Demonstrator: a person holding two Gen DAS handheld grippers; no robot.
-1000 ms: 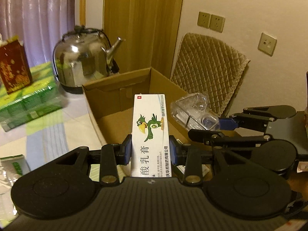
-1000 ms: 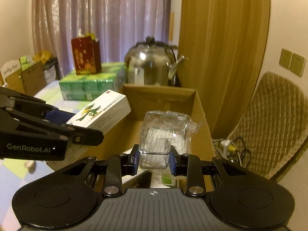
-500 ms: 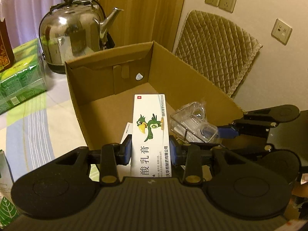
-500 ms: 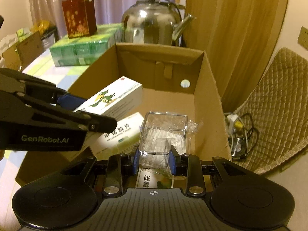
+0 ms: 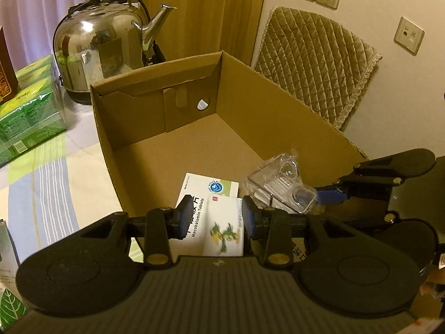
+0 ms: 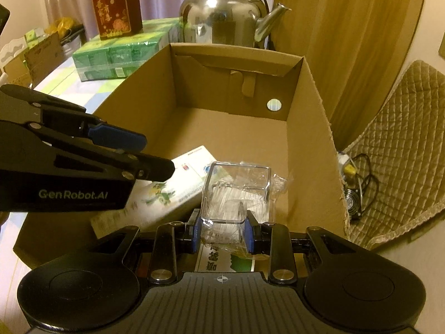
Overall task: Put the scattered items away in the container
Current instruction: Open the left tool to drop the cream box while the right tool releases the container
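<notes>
Since a moment ago both grippers have tipped down over the open brown cardboard box (image 5: 278, 128), and the left gripper (image 5: 215, 217) has spread its jaws and let go of the white medicine carton with the green bird picture (image 5: 224, 229), which it earlier clamped upright. That carton now appears motion-blurred between the parted blue pads (image 5: 183, 217), touching neither, and overlaps a second white carton printed "Mecobalamin Tablets" (image 5: 205, 192) lying on the box floor at the near end. The right gripper (image 6: 222, 232) stays closed on the clear plastic box wrapped in crinkled film (image 6: 236, 192), held level just above the box floor near the right wall, with another printed carton (image 6: 228, 261) beneath it. From the right wrist view the left gripper (image 6: 139, 153) reaches in from the left over the near wall. Beyond the far wall stands a shiny steel kettle (image 5: 103, 50), with green packs (image 6: 119, 58) to its left.
</notes>
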